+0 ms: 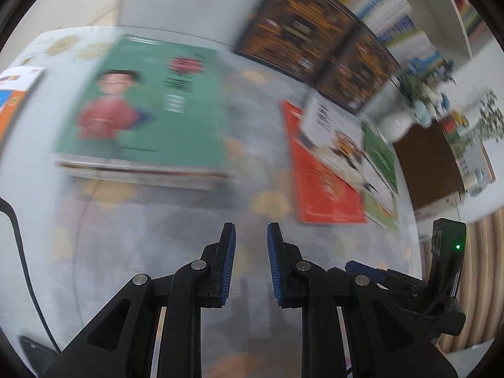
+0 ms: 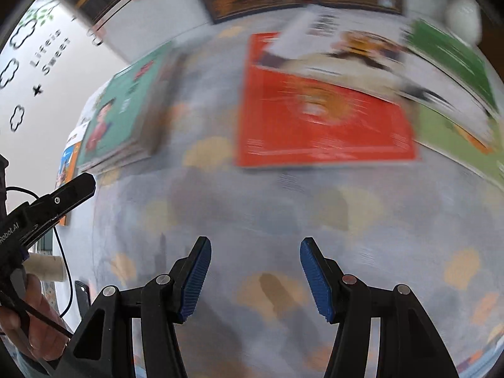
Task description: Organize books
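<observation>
Surface (image 2: 283, 220): pale cloth, yellow blotches.
Red book (image 2: 321, 116): twelve o'clock, flat, thin, slick; we'd pinch its near edge.
Right claw (image 2: 255, 278): apart, empty.
Left claw (image 1: 251, 264): narrowly apart, empty.

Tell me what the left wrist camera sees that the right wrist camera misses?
Only the left wrist view shows the bookshelf, the potted plants and the white vase. Only the right wrist view shows the wall lettering and a hand holding the left gripper. Both show the green book atop its stack, the red book and the flower-patterned tablecloth.
</observation>
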Available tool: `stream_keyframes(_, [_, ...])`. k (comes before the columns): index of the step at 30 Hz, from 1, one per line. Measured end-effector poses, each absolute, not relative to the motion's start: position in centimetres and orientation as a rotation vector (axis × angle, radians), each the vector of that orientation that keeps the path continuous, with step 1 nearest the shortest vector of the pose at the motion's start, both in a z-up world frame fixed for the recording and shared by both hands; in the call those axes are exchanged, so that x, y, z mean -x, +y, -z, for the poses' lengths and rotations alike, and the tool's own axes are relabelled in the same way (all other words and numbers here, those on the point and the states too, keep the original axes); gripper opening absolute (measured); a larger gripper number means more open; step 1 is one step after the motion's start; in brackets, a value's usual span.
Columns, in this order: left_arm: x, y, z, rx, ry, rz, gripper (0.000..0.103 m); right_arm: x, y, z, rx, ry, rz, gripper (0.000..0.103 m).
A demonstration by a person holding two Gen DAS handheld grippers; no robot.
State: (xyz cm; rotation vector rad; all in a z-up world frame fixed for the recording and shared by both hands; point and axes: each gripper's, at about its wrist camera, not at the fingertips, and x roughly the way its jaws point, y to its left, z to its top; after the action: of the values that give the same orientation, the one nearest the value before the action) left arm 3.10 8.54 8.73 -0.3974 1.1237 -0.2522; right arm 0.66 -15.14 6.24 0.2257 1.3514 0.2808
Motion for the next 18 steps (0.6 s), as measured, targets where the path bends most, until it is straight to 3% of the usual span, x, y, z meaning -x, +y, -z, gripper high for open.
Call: stream_keyframes(18, [-10.2,-16.4,-12.5,0.157,1.078,0.525,0.02,-0.7,-41.0,-7.9,-0.445,1.263,-0.03,0.057])
